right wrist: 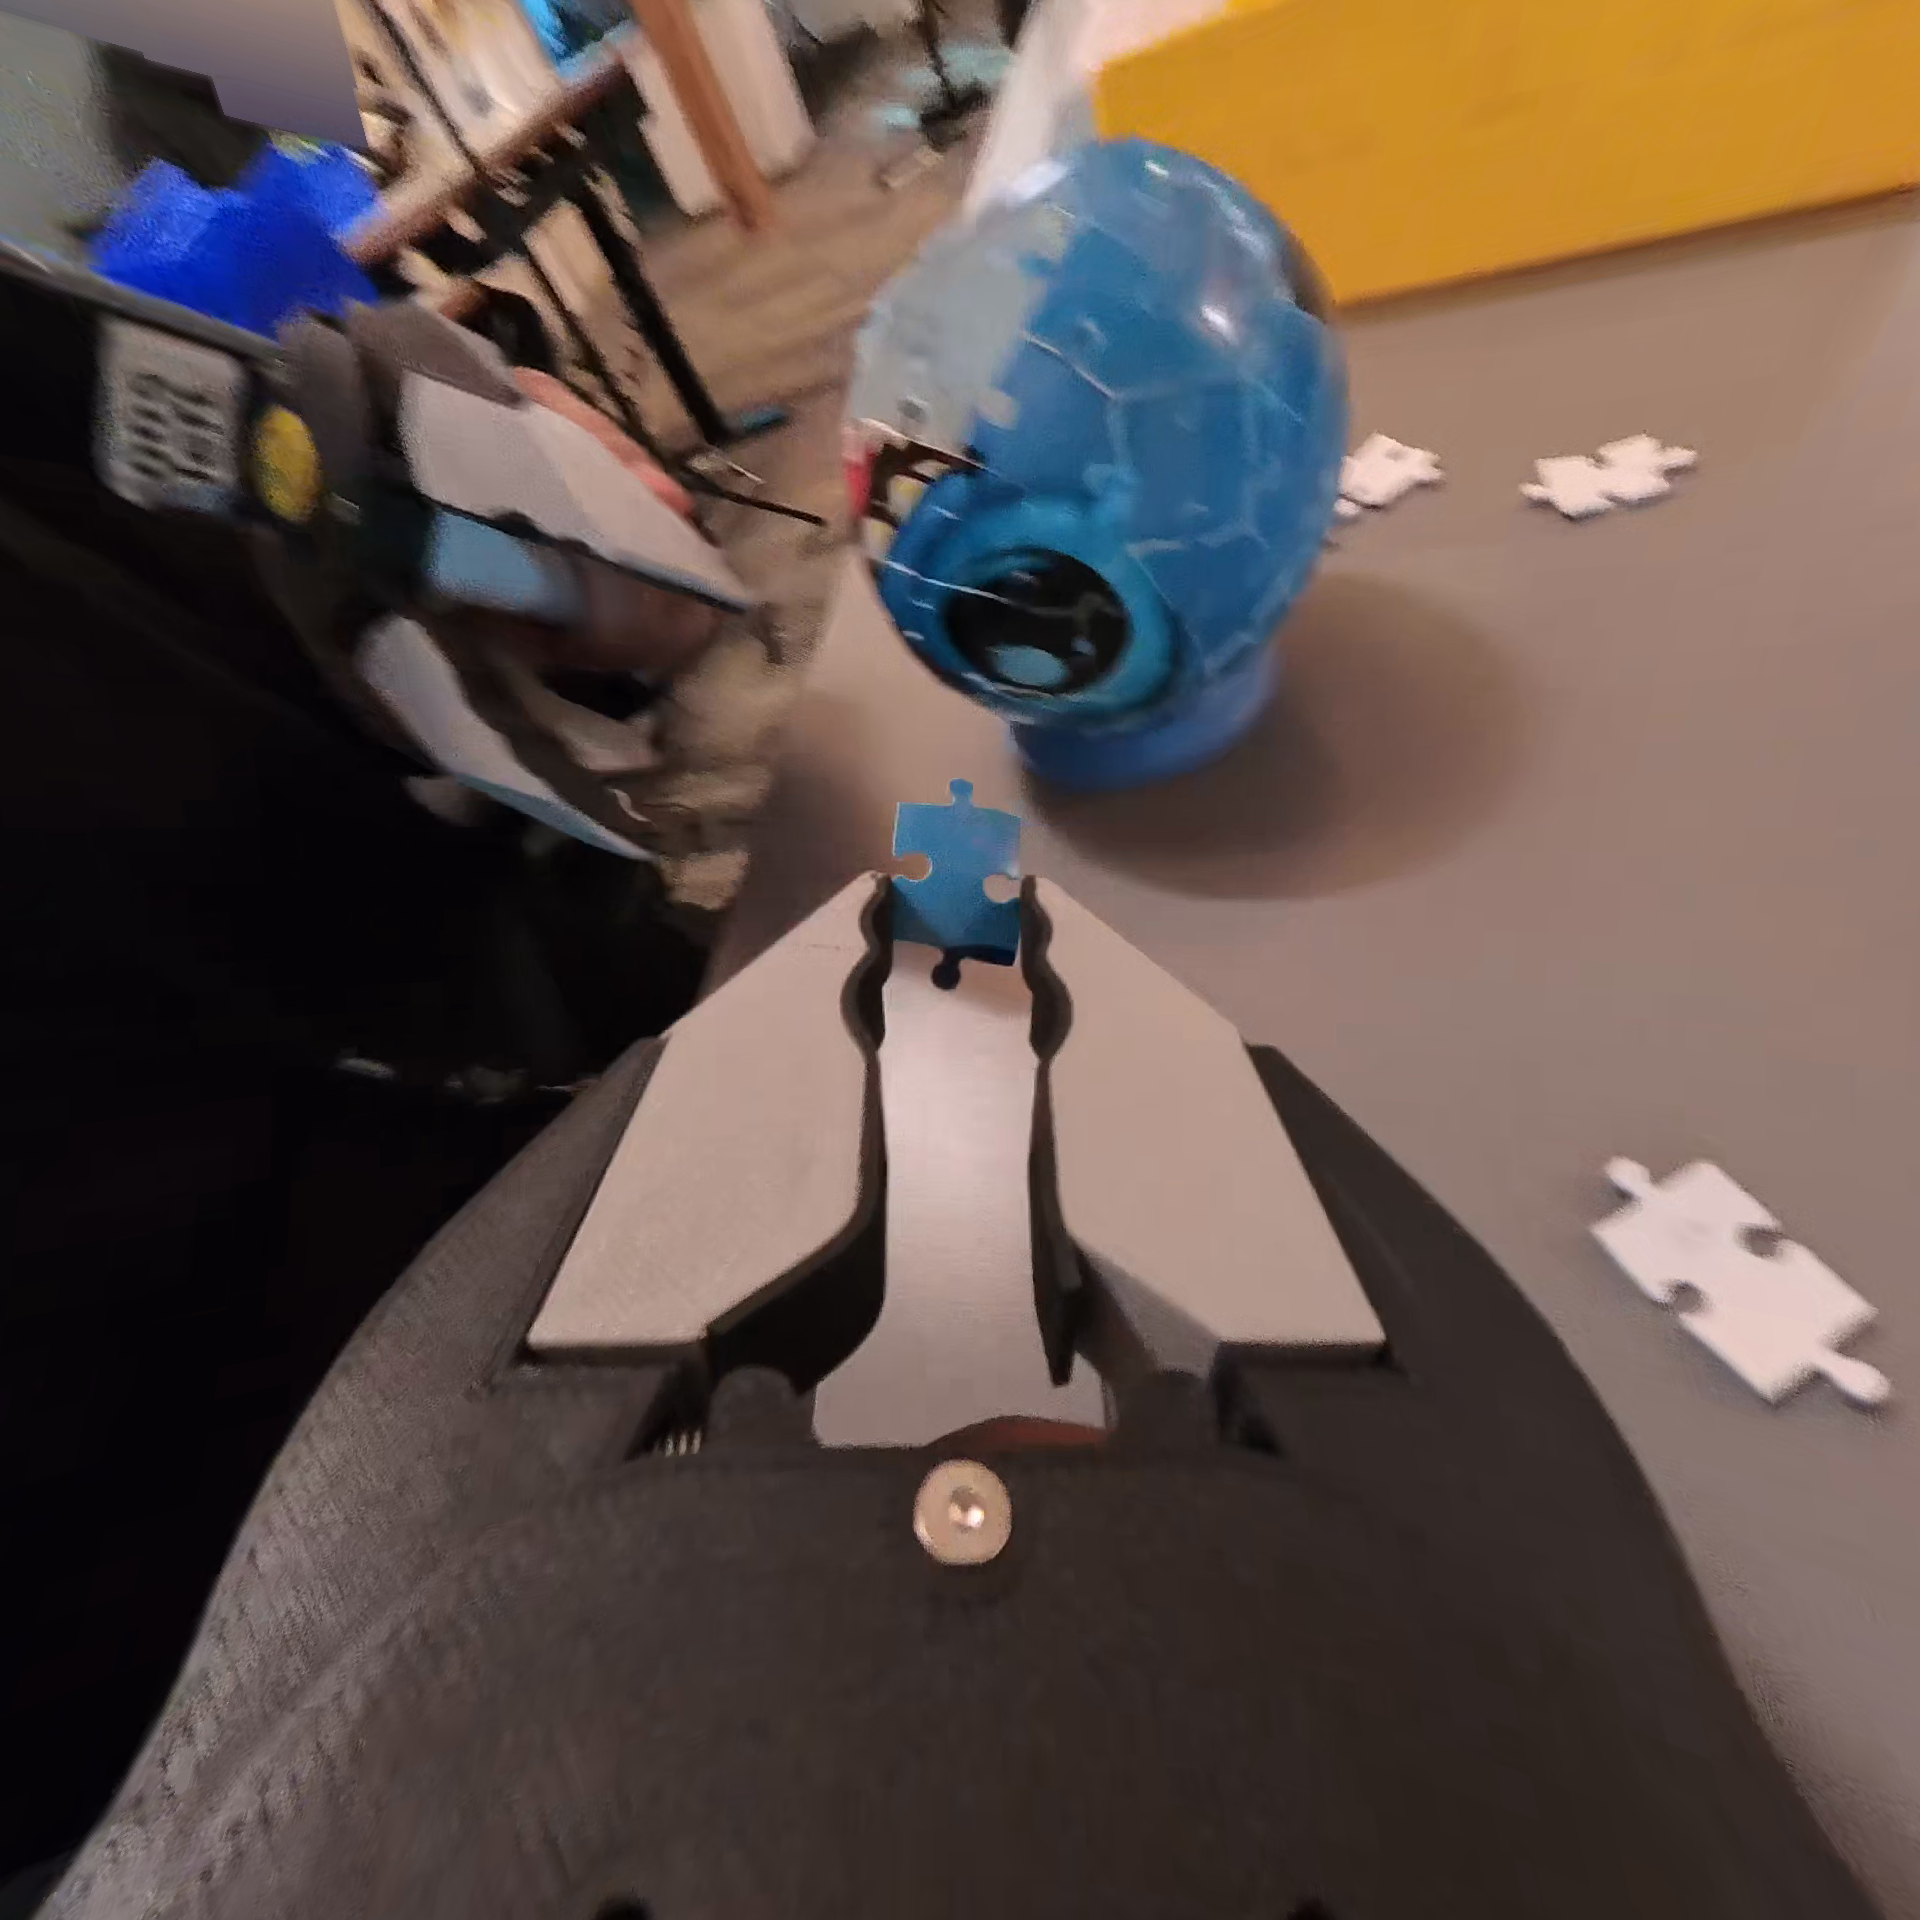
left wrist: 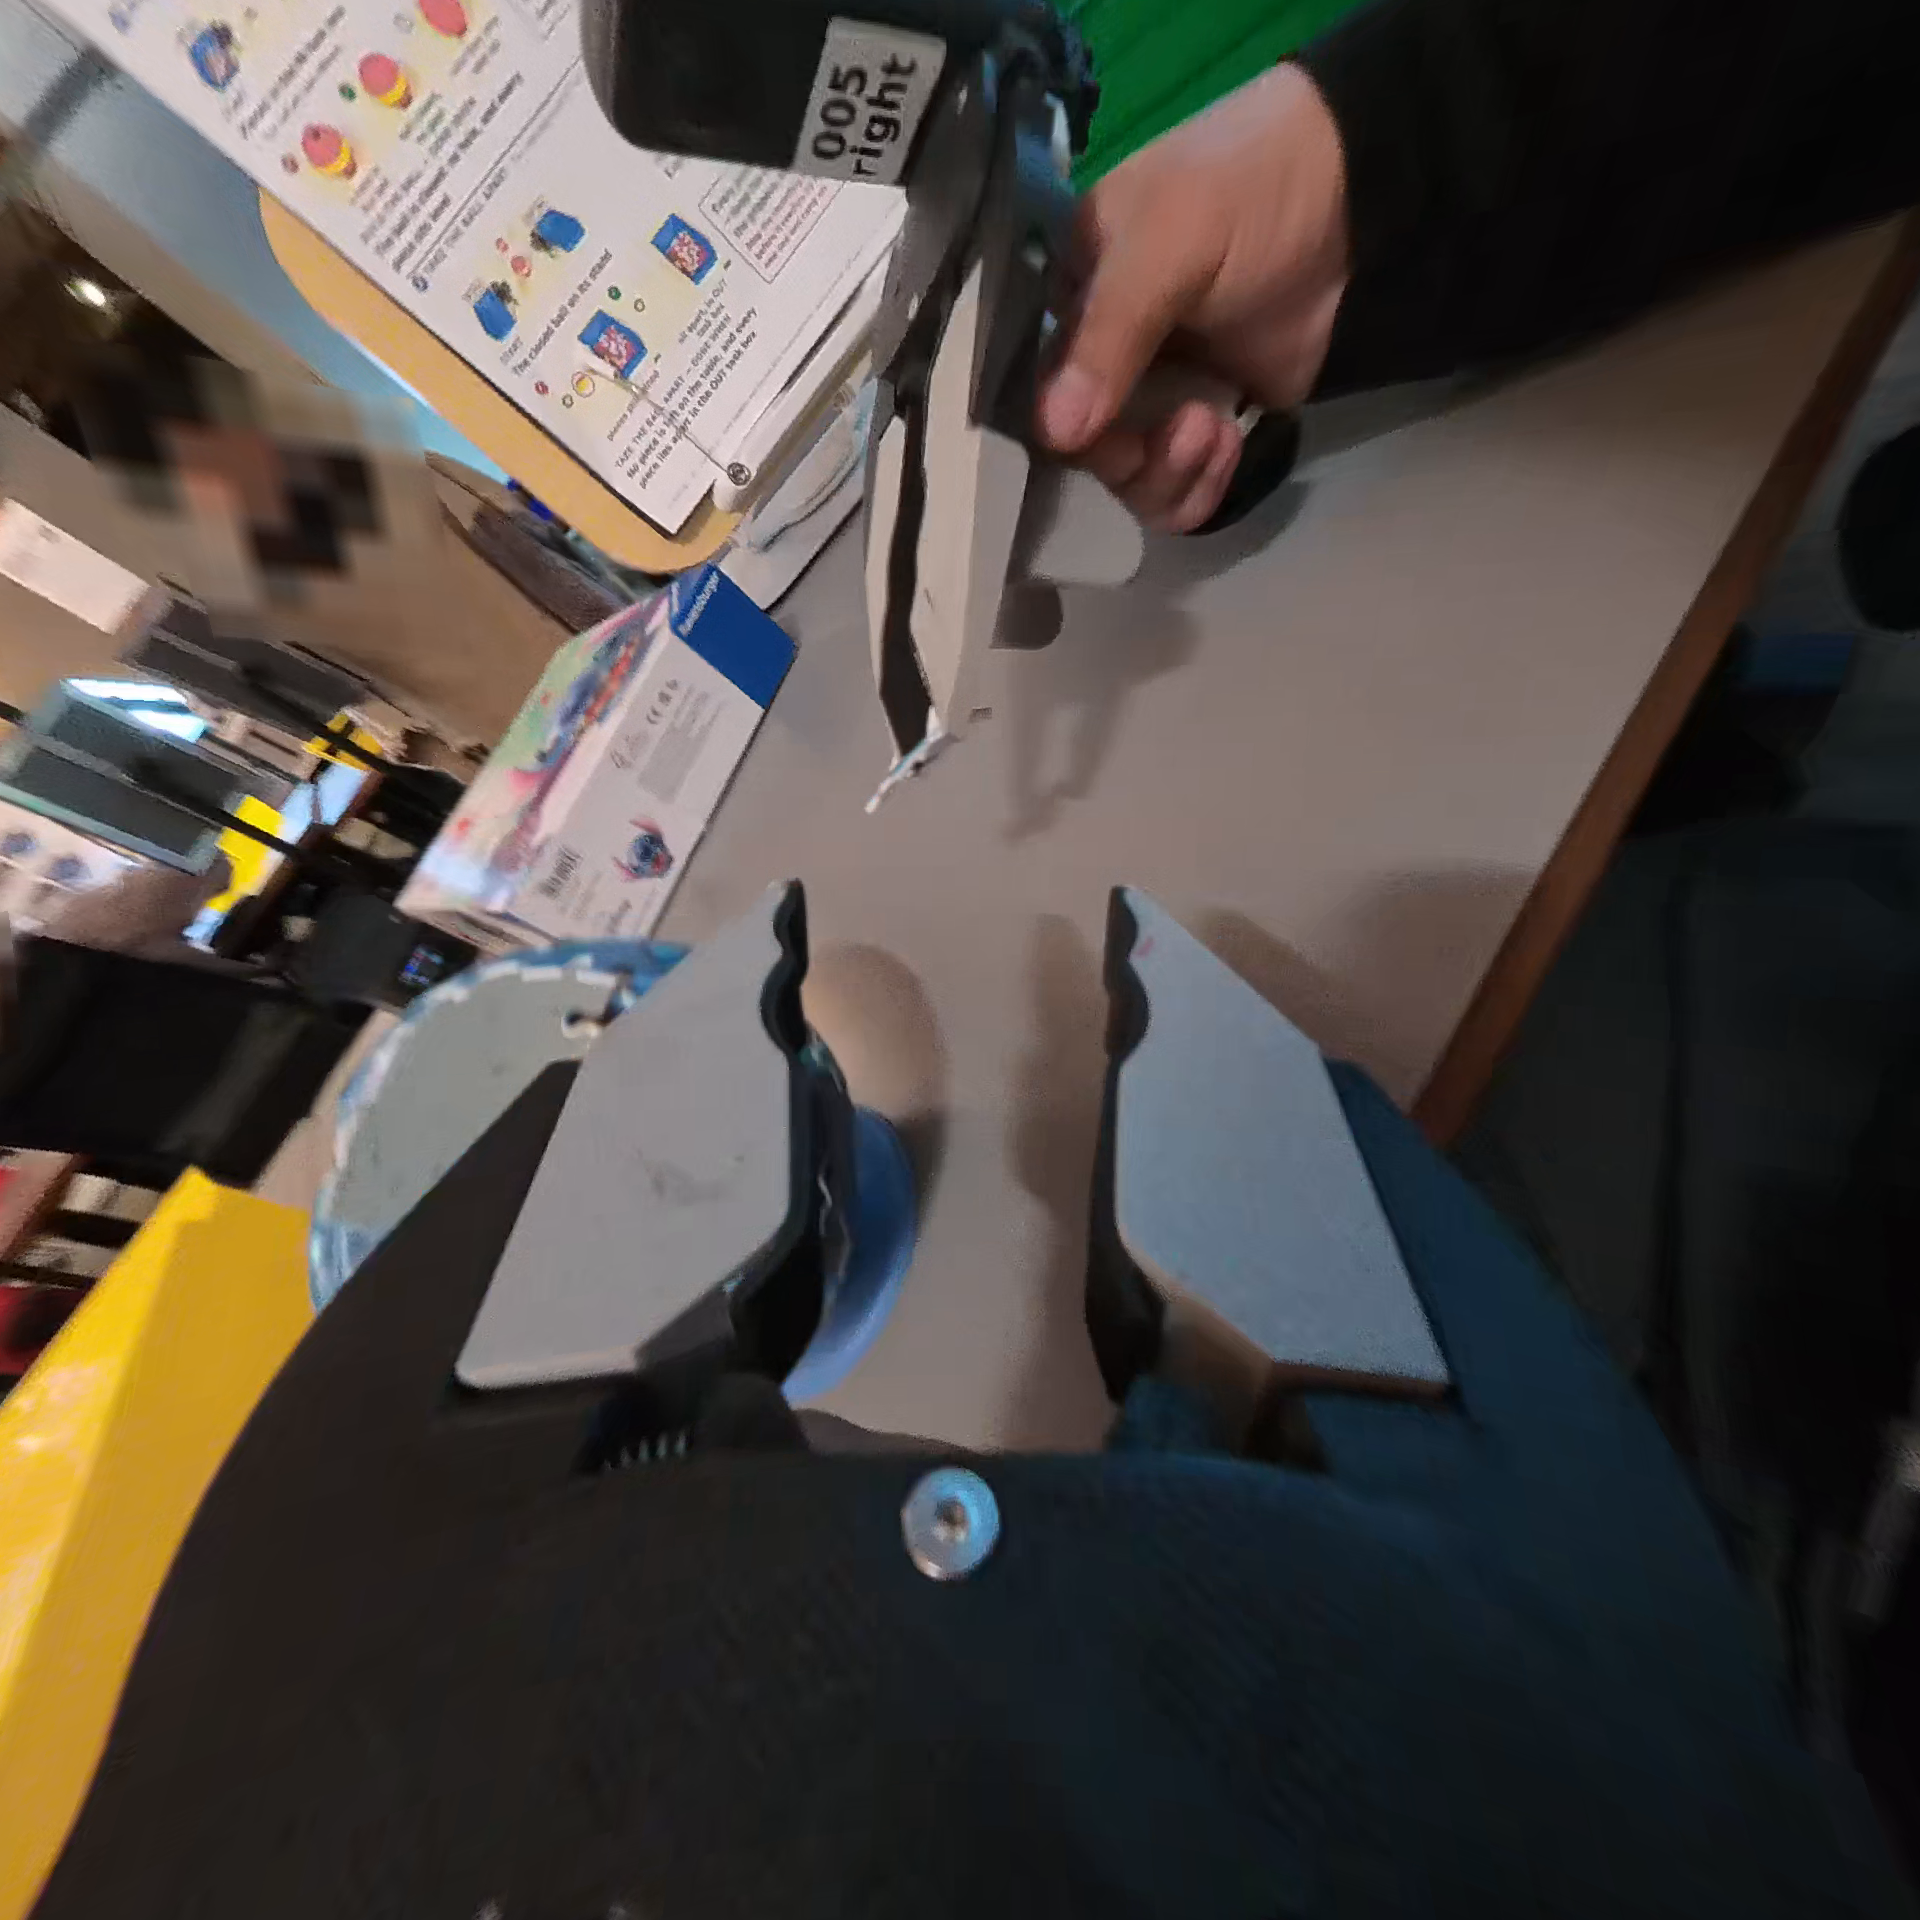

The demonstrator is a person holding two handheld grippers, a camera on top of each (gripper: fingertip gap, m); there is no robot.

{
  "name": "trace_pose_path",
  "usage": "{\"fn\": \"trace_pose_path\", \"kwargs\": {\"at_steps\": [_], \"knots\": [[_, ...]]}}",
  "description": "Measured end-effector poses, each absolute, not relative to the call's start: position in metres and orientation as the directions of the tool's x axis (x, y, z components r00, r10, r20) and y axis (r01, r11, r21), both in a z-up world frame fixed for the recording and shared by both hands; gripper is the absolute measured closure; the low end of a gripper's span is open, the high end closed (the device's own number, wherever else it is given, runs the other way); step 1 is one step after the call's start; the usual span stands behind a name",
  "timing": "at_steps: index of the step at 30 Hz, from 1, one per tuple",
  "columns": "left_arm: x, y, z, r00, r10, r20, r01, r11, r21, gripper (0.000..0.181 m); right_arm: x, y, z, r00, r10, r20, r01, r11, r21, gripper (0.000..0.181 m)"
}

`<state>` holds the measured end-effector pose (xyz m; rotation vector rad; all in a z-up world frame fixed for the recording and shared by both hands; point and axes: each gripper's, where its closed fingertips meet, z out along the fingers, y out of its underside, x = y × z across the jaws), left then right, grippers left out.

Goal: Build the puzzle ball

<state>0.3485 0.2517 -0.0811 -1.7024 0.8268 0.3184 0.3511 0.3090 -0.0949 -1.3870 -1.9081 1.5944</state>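
Note:
The part-built blue puzzle ball (right wrist: 1132, 447) sits tilted on its blue stand (right wrist: 1153, 738) on the grey table, its open side up and left. My right gripper (right wrist: 954, 885) is shut on a small blue puzzle piece (right wrist: 956, 842) and holds it above the table, short of the ball. My left gripper (left wrist: 956, 925) is open and empty, just right of the ball (left wrist: 457, 1101) and stand (left wrist: 878, 1236). The left wrist view shows the right gripper (left wrist: 920, 727) farther off with the piece (left wrist: 902, 771). The right wrist view shows the left gripper (right wrist: 696, 727), blurred.
Three white face-down pieces (right wrist: 1735, 1278) (right wrist: 1605, 483) (right wrist: 1387, 468) lie right of the ball. A yellow box (right wrist: 1507, 135) stands behind it. The puzzle's carton (left wrist: 603, 769) and an instruction sheet (left wrist: 582, 260) lie at the far left. The table edge (left wrist: 1662, 675) runs along the right. Some 7 cm of space lies between my two pairs of fingers.

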Motion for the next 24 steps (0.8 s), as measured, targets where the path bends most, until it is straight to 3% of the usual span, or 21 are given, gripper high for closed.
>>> {"fn": "trace_pose_path", "kwargs": {"at_steps": [4,12,14,16,18,21,24], "knots": [[0.356,0.27,-0.081,0.663,-0.316,-0.678,-0.728,-0.062,-0.683,0.126,0.374,0.282,-0.078,-0.613,0.709,-0.349,0.415,-0.086,-0.906,0.161],[0.391,0.269,-0.08,0.694,-0.428,-0.579,-0.618,0.058,-0.784,0.137,0.397,0.26,-0.078,-0.714,0.625,-0.316,0.377,-0.037,-0.926,0.161],[0.395,0.271,-0.08,0.686,-0.447,-0.574,-0.61,0.077,-0.789,0.148,0.397,0.259,-0.081,-0.72,0.606,-0.338,0.395,-0.042,-0.918,0.161],[0.398,0.273,-0.082,0.668,-0.475,-0.573,-0.609,0.094,-0.788,0.172,0.397,0.257,-0.081,-0.728,0.585,-0.358,0.403,-0.057,-0.913,0.16],[0.399,0.275,-0.085,0.646,-0.498,-0.578,-0.623,0.094,-0.777,0.176,0.397,0.259,-0.082,-0.726,0.573,-0.381,0.415,-0.077,-0.907,0.16],[0.394,0.281,-0.095,0.684,-0.548,-0.481,-0.596,-0.04,-0.802,0.181,0.393,0.271,-0.092,-0.674,0.614,-0.411,0.468,-0.076,-0.881,0.162],[0.39,0.283,-0.088,0.79,-0.58,-0.197,-0.387,-0.225,-0.894,0.181,0.393,0.286,-0.083,-0.637,0.699,-0.325,0.419,-0.04,-0.907,0.165]]}}
